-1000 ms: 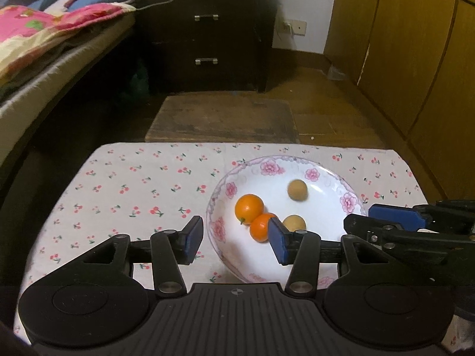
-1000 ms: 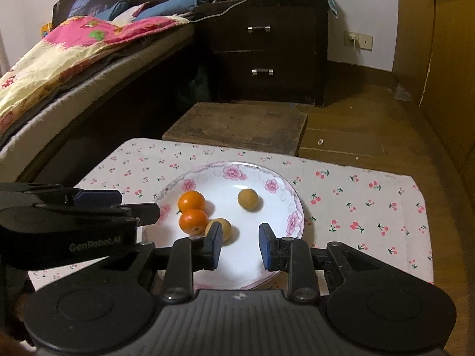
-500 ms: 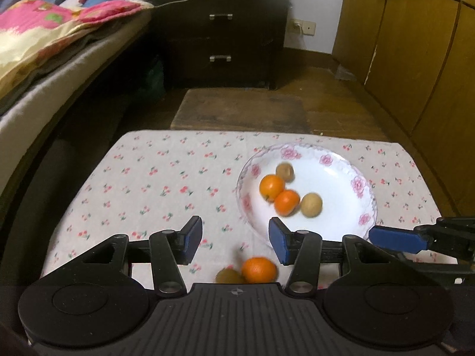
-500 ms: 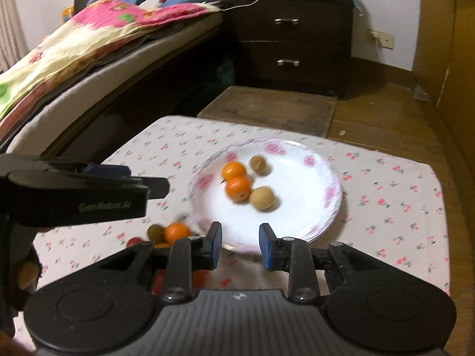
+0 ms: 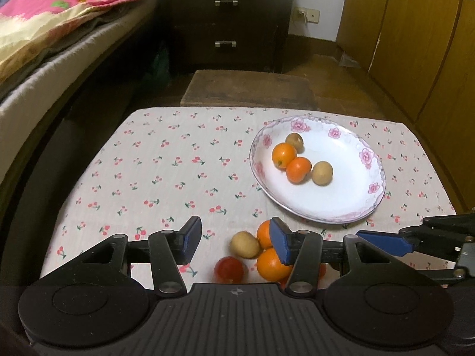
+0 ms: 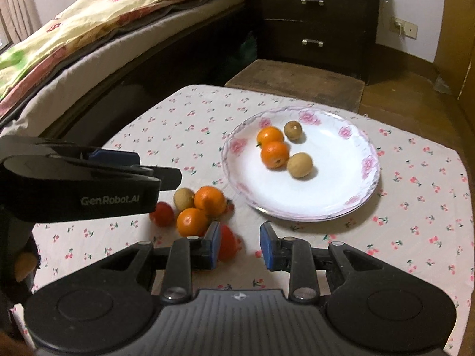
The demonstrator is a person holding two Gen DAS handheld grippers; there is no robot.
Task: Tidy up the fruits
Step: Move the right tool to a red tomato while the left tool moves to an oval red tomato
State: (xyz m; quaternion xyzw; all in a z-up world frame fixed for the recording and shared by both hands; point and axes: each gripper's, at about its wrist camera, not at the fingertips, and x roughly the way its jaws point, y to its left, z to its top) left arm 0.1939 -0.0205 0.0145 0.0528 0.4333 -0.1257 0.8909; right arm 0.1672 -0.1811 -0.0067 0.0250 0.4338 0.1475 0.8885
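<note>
Best to bring the left gripper [image 5: 234, 238], jaws apart and empty, down over one fruit of the loose cluster without nudging the rest; right gripper [image 6: 240, 243] narrowly parted, empty, jaws just been opening. On the cherry-print tablecloth [image 5: 166, 172], largest first: white flower-rimmed plate [image 6: 335, 195] with four fruits, then round glossy oranges [image 6: 209, 200], red tomatoes [image 6: 161, 213], small tan longan [image 6: 183, 197] beside the plate

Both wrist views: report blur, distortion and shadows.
Left wrist: fisheye bends the cupboards; the red fruit near the bottom is soft, the plate sharp. Right wrist: slight blur overall; the fruits in the plate cast short shadows to the right.
</note>
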